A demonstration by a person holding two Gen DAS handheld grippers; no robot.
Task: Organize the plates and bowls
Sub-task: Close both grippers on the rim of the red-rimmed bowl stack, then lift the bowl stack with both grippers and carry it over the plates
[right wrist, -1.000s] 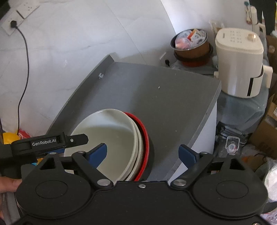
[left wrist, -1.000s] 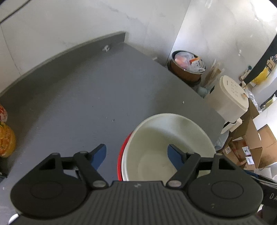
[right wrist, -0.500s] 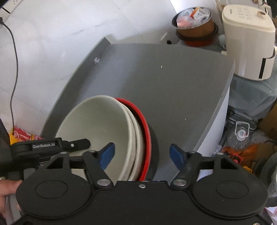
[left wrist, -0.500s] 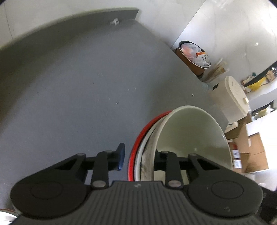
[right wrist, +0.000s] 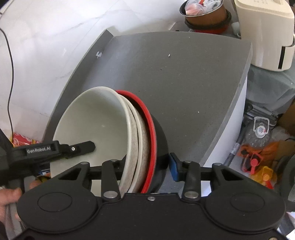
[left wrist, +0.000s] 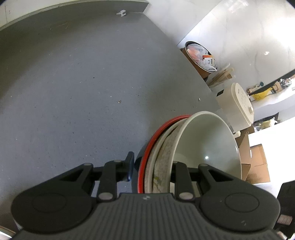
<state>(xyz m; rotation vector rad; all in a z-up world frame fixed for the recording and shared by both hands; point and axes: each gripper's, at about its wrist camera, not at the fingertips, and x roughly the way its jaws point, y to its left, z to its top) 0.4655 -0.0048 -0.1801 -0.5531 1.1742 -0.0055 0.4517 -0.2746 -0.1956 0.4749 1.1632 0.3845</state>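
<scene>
Both grippers have closed since 1 s ago: your left gripper (left wrist: 150, 169) and right gripper (right wrist: 147, 166) now clamp opposite rims of the nested stack, w/ one finger inside the cream bowl (right wrist: 92, 121) and one outside the black red-rimmed bowl (right wrist: 160, 140). Stack looks tilted, at the near edge of the grey counter (right wrist: 184, 73); lift is prob. next. Bowls nest in each other, top one empty. Beyond the counter, a brown pot (right wrist: 204, 13) holds wrappers.
</scene>
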